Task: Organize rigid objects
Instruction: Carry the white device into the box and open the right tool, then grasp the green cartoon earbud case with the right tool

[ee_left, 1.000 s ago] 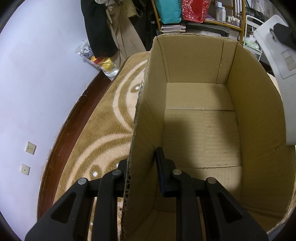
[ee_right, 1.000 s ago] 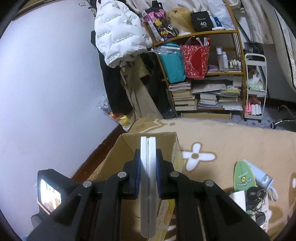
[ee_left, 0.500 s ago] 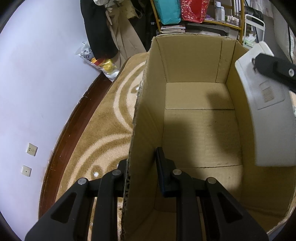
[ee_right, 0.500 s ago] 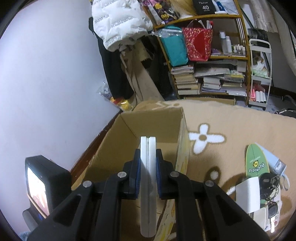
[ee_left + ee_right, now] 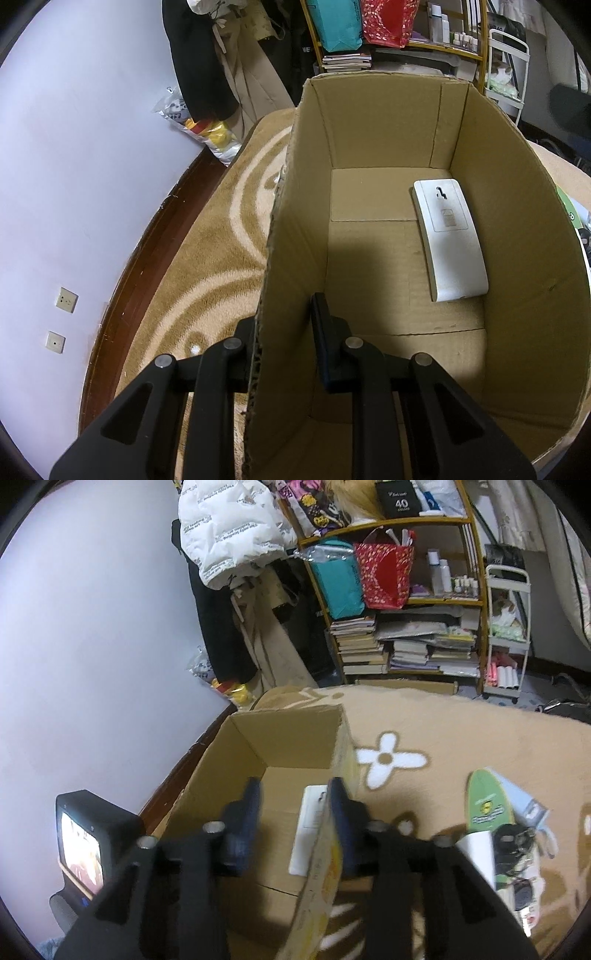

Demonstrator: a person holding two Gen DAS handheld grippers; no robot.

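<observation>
An open cardboard box (image 5: pixel 384 122) stands on a tan carpet. A flat white plastic device (image 5: pixel 448 240) with a hanging slot and a label lies on the box floor by its right wall. My left gripper (image 5: pixel 284 332) is shut on the box's left wall, one finger outside and one inside. In the right wrist view, my right gripper (image 5: pixel 291 812) hovers open over the box (image 5: pixel 295 734) with nothing between its fingers. The white device (image 5: pixel 310 823) shows below it, and the box's right wall crosses in front of the right finger.
To the right of the box, a pile of items (image 5: pixel 517 853) with a green board-shaped piece (image 5: pixel 487 801) lies on the carpet (image 5: pixel 461 734). A bookshelf (image 5: pixel 406 653) and a white cart (image 5: pixel 508 638) stand at the back. A wall (image 5: pixel 74 166) runs along the left. The left gripper's body with its lit screen (image 5: pixel 85 834) is at lower left.
My right gripper, shut on the white device earlier, has opened and let it go. The device now lies on the box floor. My left gripper has kept its hold.
</observation>
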